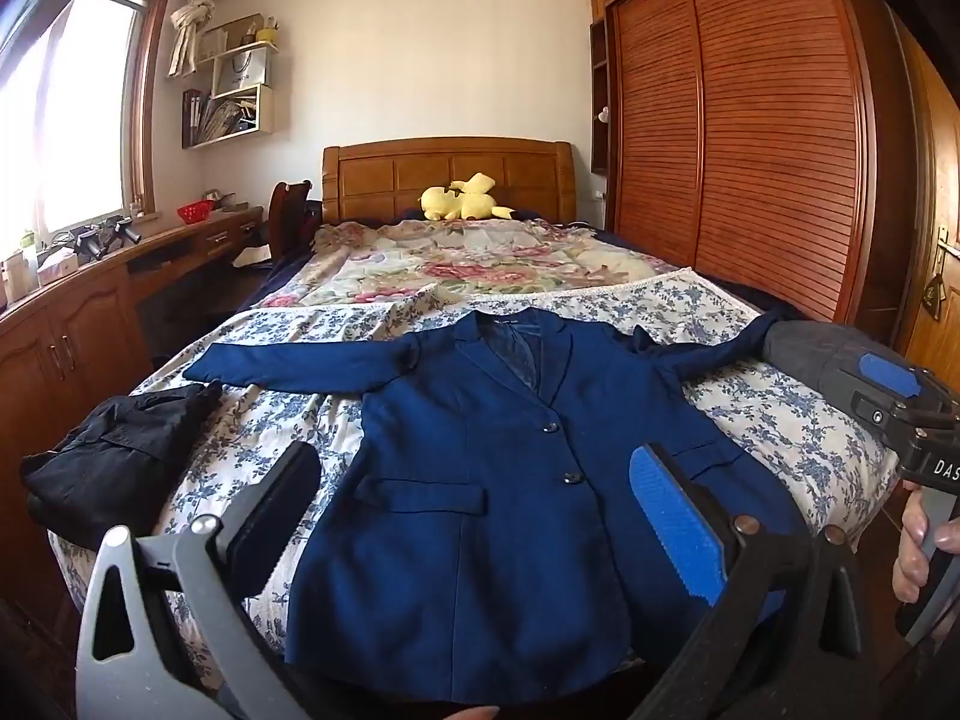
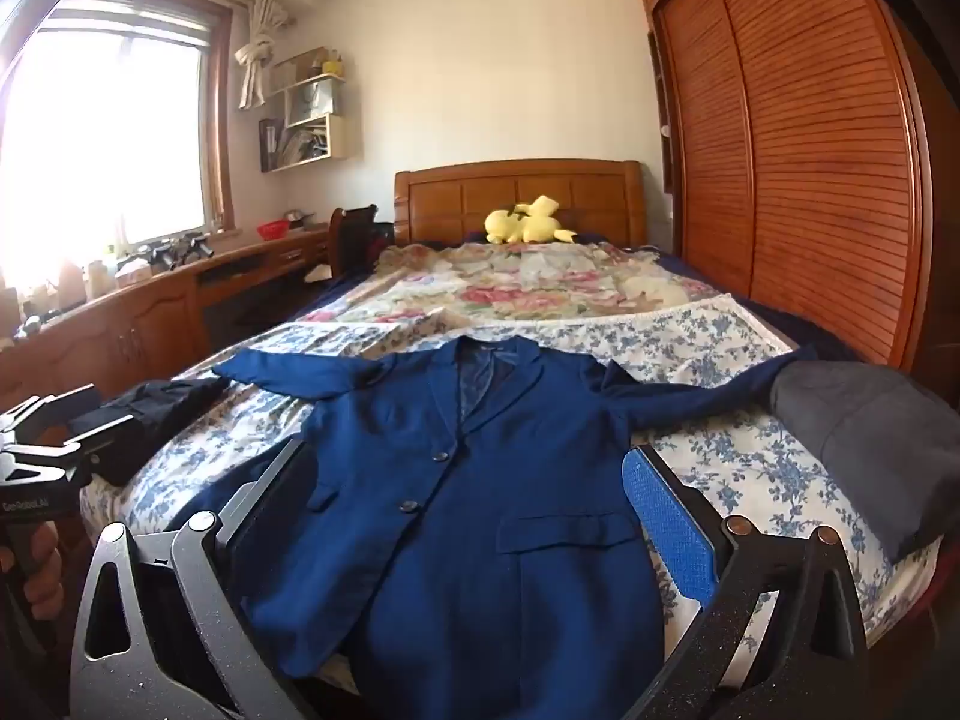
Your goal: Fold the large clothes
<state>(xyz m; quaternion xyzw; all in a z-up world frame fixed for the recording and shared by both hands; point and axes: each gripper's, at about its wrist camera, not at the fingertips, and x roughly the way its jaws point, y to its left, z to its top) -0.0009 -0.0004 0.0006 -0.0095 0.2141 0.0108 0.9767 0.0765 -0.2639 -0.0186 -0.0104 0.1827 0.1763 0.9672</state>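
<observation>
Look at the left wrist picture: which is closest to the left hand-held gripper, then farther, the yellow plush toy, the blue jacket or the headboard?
1. Blue jacket, right below the left hand-held gripper.
2. Yellow plush toy, far up the bed.
3. Headboard, just behind the toy.

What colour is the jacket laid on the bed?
Navy blue jacket, dark buttons; clearest in the left wrist view.

Left wrist view: looks from the foot of my bed along my wide-spread left claw (image 1: pixel 480 516), tilted a little downward, facing the carved wooden headboard (image 1: pixel 447 177). Close over the hem of the navy blue wool blazer (image 1: pixel 480 480).

Right wrist view: same low stance and heading, set slightly rightward, along my right claw (image 2: pixel 474 522).

Shared: blazer, blue-flowered white bedspread (image 2: pixel 720 456), headboard, slatted wooden wardrobe (image 1: pixel 750 138).
</observation>
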